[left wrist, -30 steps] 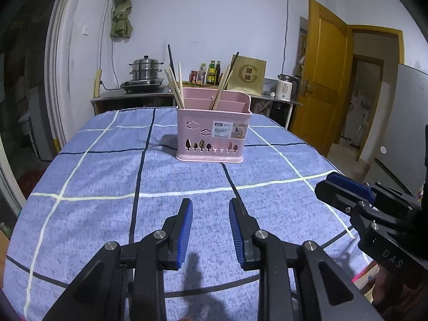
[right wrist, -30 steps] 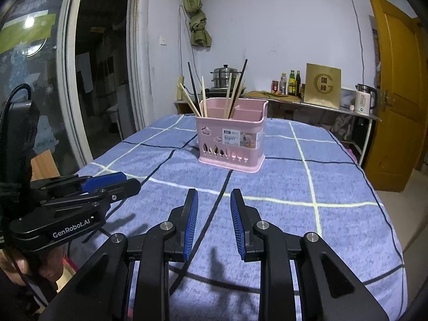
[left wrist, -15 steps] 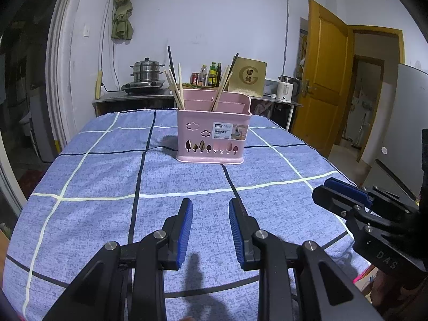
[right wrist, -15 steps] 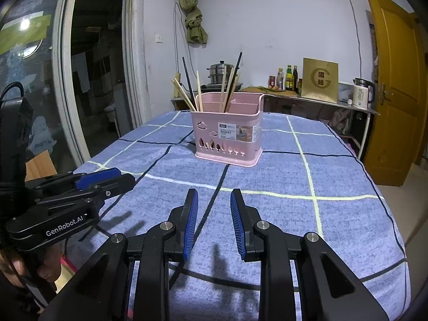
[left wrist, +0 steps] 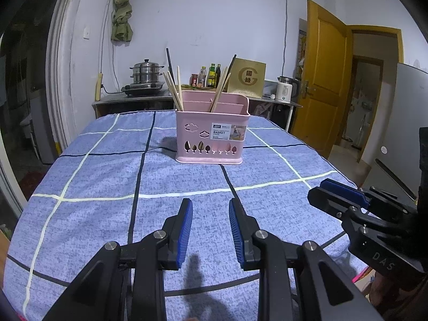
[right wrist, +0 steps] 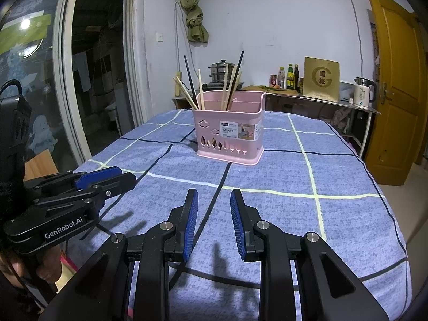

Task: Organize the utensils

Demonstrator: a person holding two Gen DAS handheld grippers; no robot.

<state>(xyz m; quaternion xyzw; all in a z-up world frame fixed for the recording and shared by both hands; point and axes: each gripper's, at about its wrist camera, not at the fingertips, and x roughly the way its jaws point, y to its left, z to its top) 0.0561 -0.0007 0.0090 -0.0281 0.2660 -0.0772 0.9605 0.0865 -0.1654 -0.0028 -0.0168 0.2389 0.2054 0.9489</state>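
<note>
Blue checked cloth covers the bench (left wrist: 93,214); the pink basket (left wrist: 212,136) stands mid-bench, well ahead, chopsticks (left wrist: 175,88) upright in its compartments, seemingly sorted already; left gripper (left wrist: 210,208) and right gripper (right wrist: 213,199) hover near the front edge, both narrowly parted and empty, likely at rest.

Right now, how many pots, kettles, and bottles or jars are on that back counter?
Pot: 1
Kettle: 1
Bottles or jars: 4
Total: 6
</note>
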